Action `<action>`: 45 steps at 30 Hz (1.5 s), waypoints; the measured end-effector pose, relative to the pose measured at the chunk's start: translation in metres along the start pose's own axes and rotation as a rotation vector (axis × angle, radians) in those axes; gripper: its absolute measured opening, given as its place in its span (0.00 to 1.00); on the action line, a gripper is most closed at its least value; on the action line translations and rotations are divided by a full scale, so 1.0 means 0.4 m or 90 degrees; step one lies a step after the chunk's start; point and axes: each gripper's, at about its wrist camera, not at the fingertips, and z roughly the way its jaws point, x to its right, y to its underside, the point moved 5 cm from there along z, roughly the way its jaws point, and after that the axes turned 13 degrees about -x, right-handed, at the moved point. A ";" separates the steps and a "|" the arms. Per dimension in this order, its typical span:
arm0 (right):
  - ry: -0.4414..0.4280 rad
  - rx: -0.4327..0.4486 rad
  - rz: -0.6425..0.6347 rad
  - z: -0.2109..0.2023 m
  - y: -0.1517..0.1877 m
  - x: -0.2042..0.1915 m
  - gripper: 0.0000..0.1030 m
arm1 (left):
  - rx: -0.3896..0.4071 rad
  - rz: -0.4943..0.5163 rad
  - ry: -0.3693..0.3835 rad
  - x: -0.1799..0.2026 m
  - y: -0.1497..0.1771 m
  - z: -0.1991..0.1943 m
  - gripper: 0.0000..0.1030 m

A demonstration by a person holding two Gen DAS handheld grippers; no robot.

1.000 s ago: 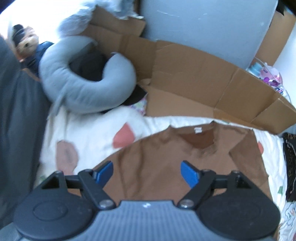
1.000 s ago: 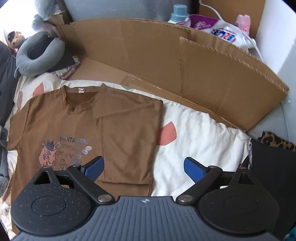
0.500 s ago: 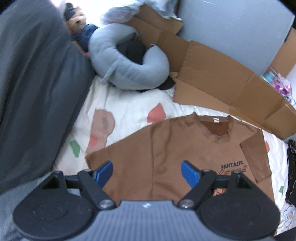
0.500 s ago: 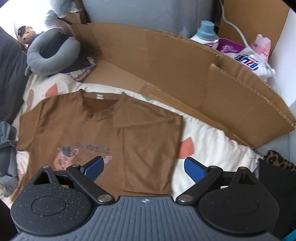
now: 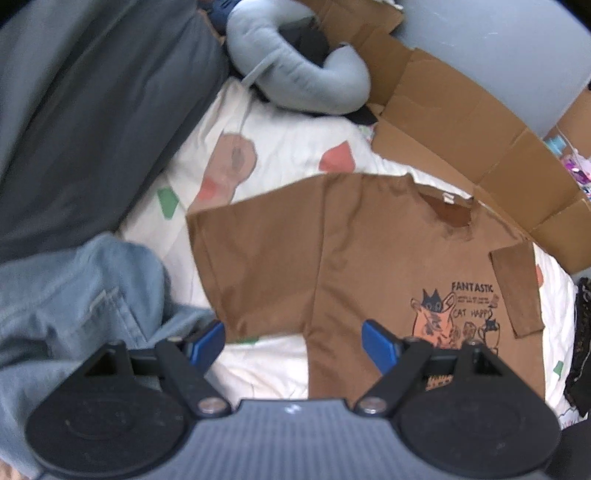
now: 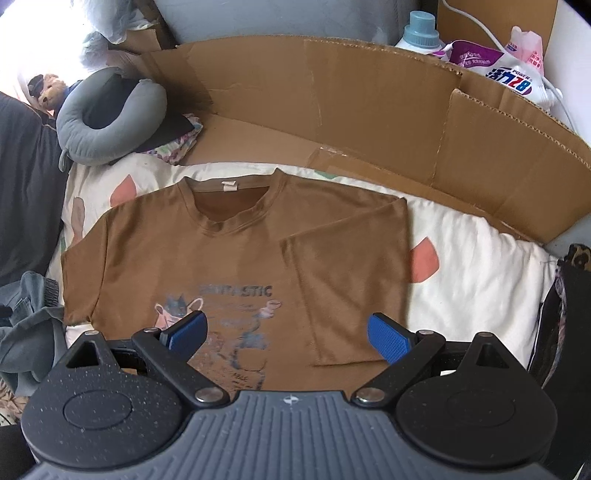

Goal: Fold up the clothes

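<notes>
Far left in the left wrist view: a dark grey fabric mass [image 5: 85, 122], and below it a crumpled pair of light blue jeans [image 5: 74, 302] lying just beside the shirt's left sleeve. Above, near the head of the bed, a grey U-shaped neck pillow [image 5: 295, 85] resting partly on the cream bed sheet [image 5: 288, 147] with its coloured patches.

Centre: a brown T-shirt [image 5: 369, 266] spread flat on the sheet, collar toward the cardboard, printed side up with a cat drawing and the word FANTASTIC. Left sleeve out flat; right sleeve and side folded inward over the body, seen clearly as a neat panel in the right wrist view [image 6: 351, 280].

Left gripper [image 5: 293, 341] low in frame, blue pads wide apart, nothing between them, hovering over the shirt's left underarm and the bare sheet below the sleeve. Right gripper [image 6: 286, 334] likewise spread wide and empty, poised above the printed front and the lower edge of the folded panel.

Beyond the shirt: a flattened cardboard box [image 6: 369, 122] standing along the bed's far edge. Further right, behind the cardboard, a blue-capped bottle [image 6: 419, 31] and a detergent bag [image 6: 506, 70]. Far right: dark patterned cloth [image 6: 569, 295] at the sheet's edge.
</notes>
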 end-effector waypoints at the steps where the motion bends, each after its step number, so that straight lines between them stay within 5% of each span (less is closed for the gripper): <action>1: -0.001 0.001 0.001 0.001 0.003 -0.011 0.94 | -0.002 -0.006 0.001 -0.003 0.009 0.008 0.80; 21: -0.048 -0.001 0.003 0.145 0.124 -0.213 0.94 | -0.041 -0.076 -0.011 -0.057 0.089 0.161 0.80; 45: -0.146 0.010 -0.038 0.359 0.191 -0.335 0.94 | 0.026 -0.179 0.038 -0.114 0.099 0.294 0.78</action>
